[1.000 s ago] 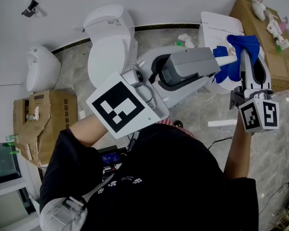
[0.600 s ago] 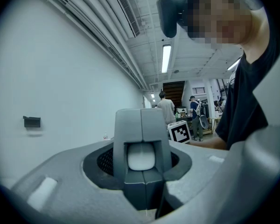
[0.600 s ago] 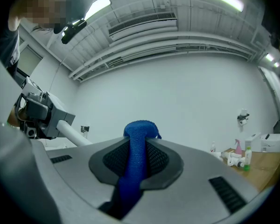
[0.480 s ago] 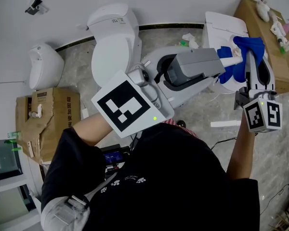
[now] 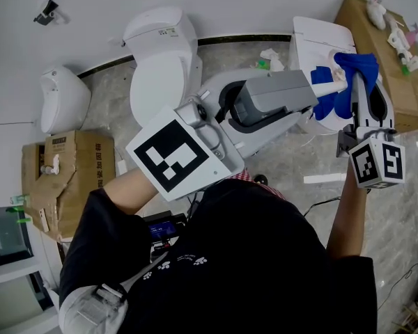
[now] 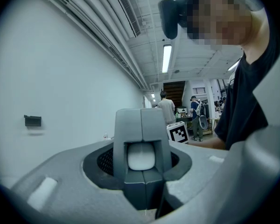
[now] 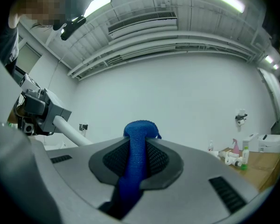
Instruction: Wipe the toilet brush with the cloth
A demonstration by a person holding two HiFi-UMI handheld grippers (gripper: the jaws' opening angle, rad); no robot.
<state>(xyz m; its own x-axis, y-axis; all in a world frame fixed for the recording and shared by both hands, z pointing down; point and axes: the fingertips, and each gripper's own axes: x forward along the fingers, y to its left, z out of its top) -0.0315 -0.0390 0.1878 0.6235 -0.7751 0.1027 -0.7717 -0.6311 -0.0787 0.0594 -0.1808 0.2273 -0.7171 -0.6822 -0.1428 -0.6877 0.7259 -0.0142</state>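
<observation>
Your cloth point(image 5: 355, 65) is deep blue; your toilet brush point(image 7: 72, 130) handle is white. Your left tongs point(image 6: 141, 121) are grey, bearing black-and-white square markers point(image 5: 173, 160).

The brush point(image 6: 141, 156) has a white, round-ended handle. That end sits clamped between the jaws of the left gripper point(image 6: 141, 120), and the pale shaft runs out roughly level beyond them. The cloth point(image 7: 134, 162) is deep blue with a woven texture. It is pinched into a narrow band between the jaws of the right gripper point(image 7: 139, 135), bunches out past their tips, and folds around the shaft's far part.
</observation>
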